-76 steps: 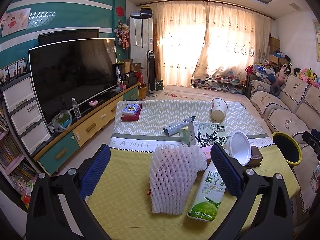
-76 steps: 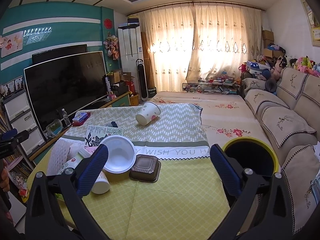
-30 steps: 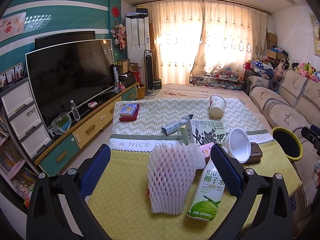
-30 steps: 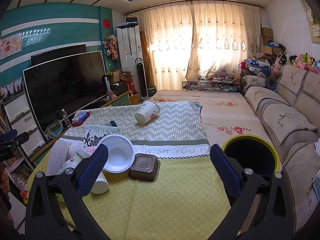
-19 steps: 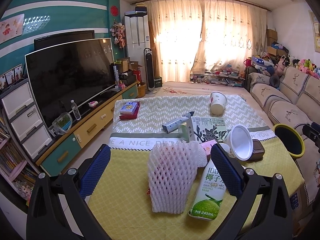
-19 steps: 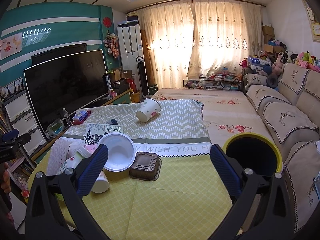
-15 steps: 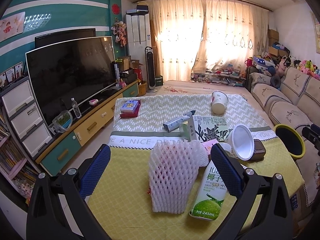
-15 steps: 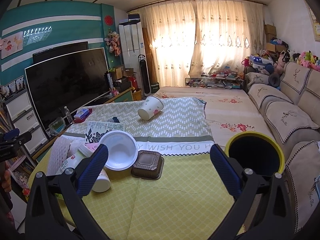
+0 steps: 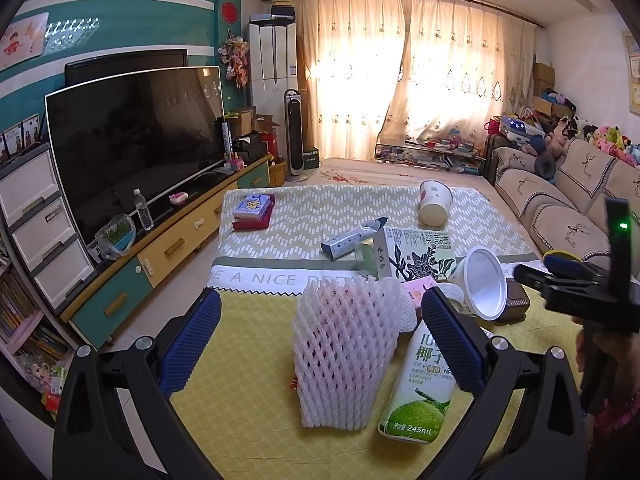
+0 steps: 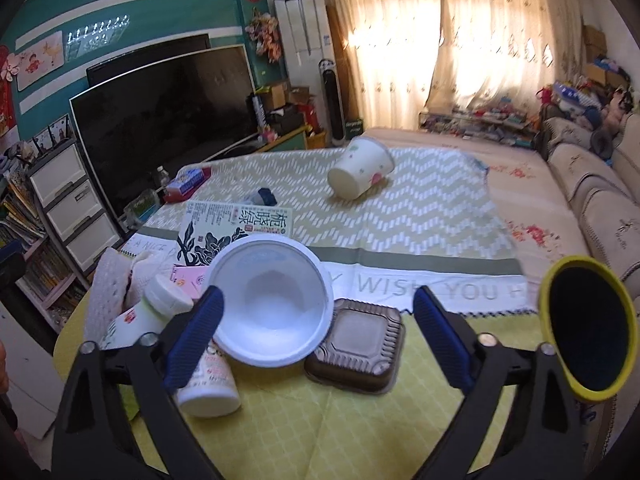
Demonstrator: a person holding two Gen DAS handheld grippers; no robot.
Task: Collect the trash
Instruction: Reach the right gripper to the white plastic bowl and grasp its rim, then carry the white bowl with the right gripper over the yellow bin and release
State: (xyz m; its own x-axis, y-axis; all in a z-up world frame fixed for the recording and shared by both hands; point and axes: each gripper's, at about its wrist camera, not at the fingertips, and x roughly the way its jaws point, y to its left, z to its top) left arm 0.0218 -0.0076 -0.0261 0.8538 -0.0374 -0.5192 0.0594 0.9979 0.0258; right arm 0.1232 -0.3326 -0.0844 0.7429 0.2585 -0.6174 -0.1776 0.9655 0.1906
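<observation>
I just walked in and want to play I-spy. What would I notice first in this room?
Probably the heap of trash on the yellow tablecloth: a white foam fruit net standing upright, a green-and-white coconut water bottle beside it, and a white plastic bowl next to a brown plastic tray. A huge black television fills the left wall. A yellow-rimmed black bin waits at the table's right edge.

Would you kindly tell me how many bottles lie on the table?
2: the coconut water bottle beside the foam net, and a white-capped bottle left of the white bowl. Clutter may hide more.
</observation>
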